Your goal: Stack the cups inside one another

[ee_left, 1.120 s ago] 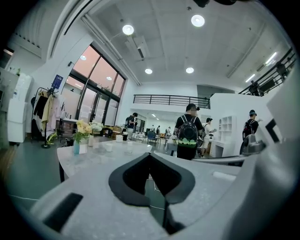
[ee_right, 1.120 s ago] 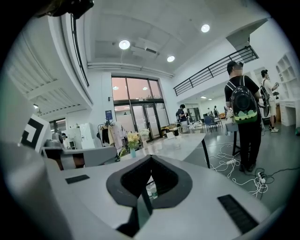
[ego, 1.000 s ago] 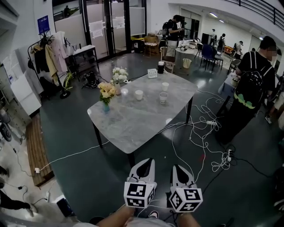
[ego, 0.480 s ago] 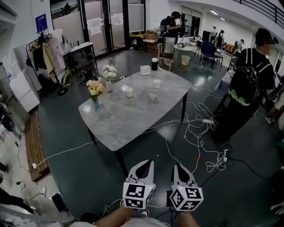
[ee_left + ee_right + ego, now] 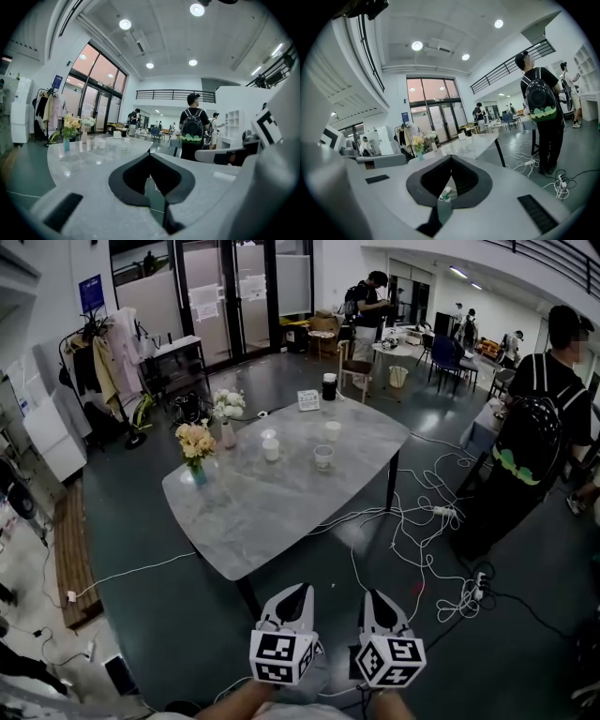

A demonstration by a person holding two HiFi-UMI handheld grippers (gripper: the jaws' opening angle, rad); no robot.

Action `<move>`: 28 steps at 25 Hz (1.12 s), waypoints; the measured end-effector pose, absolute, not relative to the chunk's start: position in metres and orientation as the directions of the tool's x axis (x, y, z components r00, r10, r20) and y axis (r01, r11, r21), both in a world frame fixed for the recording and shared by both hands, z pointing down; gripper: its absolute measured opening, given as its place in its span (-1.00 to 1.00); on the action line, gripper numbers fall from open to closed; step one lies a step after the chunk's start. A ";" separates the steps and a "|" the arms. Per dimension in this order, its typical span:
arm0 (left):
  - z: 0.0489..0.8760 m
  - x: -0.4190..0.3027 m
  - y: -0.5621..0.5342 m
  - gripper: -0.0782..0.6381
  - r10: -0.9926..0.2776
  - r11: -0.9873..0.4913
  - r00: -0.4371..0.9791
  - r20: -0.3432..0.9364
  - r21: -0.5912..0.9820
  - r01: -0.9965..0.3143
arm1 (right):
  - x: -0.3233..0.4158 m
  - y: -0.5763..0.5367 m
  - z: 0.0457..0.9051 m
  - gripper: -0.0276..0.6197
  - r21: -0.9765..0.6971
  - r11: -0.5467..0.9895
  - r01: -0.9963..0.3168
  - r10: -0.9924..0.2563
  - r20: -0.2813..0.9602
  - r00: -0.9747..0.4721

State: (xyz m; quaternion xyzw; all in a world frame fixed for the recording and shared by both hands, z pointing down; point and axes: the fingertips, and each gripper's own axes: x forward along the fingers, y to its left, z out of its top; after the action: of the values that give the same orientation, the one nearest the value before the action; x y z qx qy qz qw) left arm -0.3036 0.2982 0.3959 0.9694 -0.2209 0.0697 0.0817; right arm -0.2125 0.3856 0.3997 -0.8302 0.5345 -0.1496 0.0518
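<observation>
Three white and clear cups [image 5: 322,457] stand apart on the far half of the grey marble table [image 5: 272,512]: one at the left [image 5: 271,449], one further back [image 5: 332,430]. In the left gripper view the cups [image 5: 101,143] are small, far off on the tabletop. My left gripper [image 5: 299,590] and right gripper [image 5: 372,595] hang side by side low in the head view, over the dark floor short of the table's near corner. Both point toward the table, jaws shut and empty. The left jaws [image 5: 150,155] and the right jaws [image 5: 451,157] meet at their tips.
A vase of yellow flowers [image 5: 194,448] and one of white flowers [image 5: 226,409] stand at the table's left edge. A black jar [image 5: 329,386] and a card [image 5: 307,400] sit at its far end. White cables [image 5: 422,531] trail right of the table. A person with a backpack [image 5: 530,442] stands beyond.
The table has slid left in the head view and come a little closer. Both grippers stay shut and side by side, the left one shifted slightly left.
</observation>
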 end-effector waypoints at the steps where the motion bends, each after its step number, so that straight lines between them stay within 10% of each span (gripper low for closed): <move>1: 0.397 -0.294 0.290 -0.79 -0.419 -0.887 0.893 0.166 0.135 -0.441 | -0.205 0.379 0.401 -0.91 -0.241 -0.422 -0.874 -0.903 0.192 0.384; 28: 0.410 -0.124 0.158 -0.79 -0.421 -0.873 0.893 0.159 0.196 -0.447 | -0.049 0.241 0.416 -0.91 -0.171 -0.383 -0.908 -0.900 0.293 0.324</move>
State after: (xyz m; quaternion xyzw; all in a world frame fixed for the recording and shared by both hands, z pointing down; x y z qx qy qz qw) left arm -0.1237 0.1577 0.4103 0.9661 -0.2246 0.0557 0.1145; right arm -0.0491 0.2411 0.4163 -0.8136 0.5554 -0.1715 -0.0123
